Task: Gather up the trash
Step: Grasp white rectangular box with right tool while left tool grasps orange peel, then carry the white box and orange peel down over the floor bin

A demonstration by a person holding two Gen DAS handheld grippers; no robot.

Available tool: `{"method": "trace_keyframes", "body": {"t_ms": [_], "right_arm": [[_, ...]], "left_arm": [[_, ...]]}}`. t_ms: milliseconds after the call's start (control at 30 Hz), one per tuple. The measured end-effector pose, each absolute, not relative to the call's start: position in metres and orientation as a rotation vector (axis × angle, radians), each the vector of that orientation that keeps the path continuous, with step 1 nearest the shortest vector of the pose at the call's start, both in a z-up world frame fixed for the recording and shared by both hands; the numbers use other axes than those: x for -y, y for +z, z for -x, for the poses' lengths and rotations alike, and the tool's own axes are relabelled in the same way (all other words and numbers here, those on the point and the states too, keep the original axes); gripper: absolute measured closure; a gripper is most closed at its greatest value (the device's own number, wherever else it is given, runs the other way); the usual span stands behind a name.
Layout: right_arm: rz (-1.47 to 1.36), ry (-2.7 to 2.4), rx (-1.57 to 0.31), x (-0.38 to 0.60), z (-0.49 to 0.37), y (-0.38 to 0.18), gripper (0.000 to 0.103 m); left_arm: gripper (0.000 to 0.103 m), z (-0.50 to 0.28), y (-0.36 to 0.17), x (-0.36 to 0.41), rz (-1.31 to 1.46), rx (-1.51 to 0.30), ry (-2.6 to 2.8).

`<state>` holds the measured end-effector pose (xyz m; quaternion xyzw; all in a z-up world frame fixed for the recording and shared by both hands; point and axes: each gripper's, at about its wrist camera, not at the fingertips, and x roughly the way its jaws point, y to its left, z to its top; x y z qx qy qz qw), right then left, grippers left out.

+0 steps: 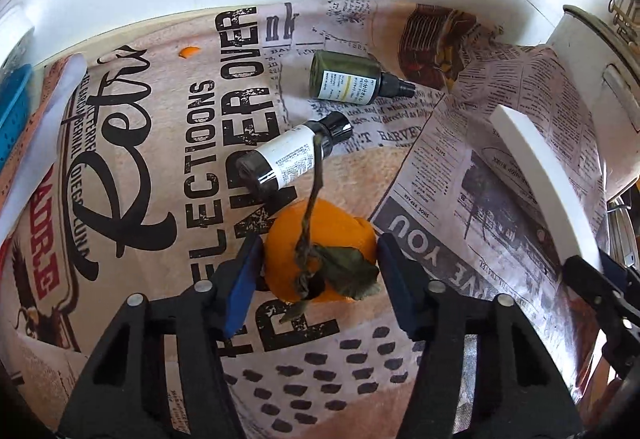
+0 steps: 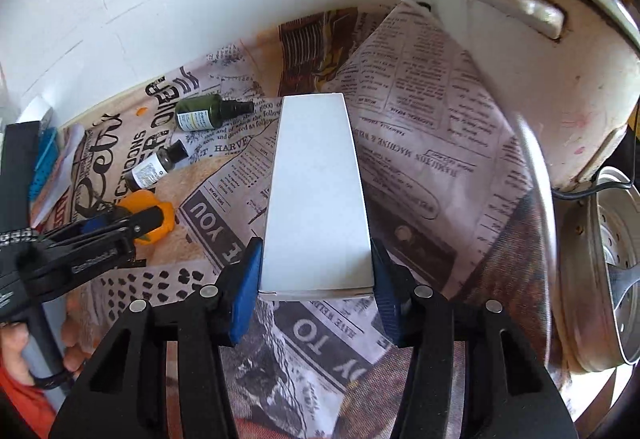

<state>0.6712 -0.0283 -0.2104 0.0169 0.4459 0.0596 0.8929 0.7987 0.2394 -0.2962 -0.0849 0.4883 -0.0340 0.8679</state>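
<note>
Newsprint-patterned cloth covers counter by white wall. Left gripper jaws pinch orange peel with stem, low on cloth. Right gripper jaws clamp white box, held up. Step: gathering. Next likely: lift peel, find bin.

Orange underside hidden behind its leaf and stem. Bottle label print too small to read. White pot cut off by frame edge.
</note>
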Motion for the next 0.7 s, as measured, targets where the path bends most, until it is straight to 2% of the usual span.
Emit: {"method": "trace_keyframes", "body": {"t_ms": [33, 300, 700], "right_arm": [[-0.037, 0.128, -0.923, 0.032, -0.668, -0.208, 0.055], [-0.081, 0.184, -0.882, 0.055, -0.648, -0.181, 0.055], [-0.062, 0.328, -0.701, 0.106, -0.584, -0.117, 0.055]], "left_arm": [[0.056, -0.798, -0.297, -0.238, 0.184, -1.027, -0.08], [0.073, -0.77, -0.273, -0.217, 0.166, -1.01, -0.064], [0.076, -0.666, -0.163, -0.155, 0.174, -0.789, 0.03]]}}
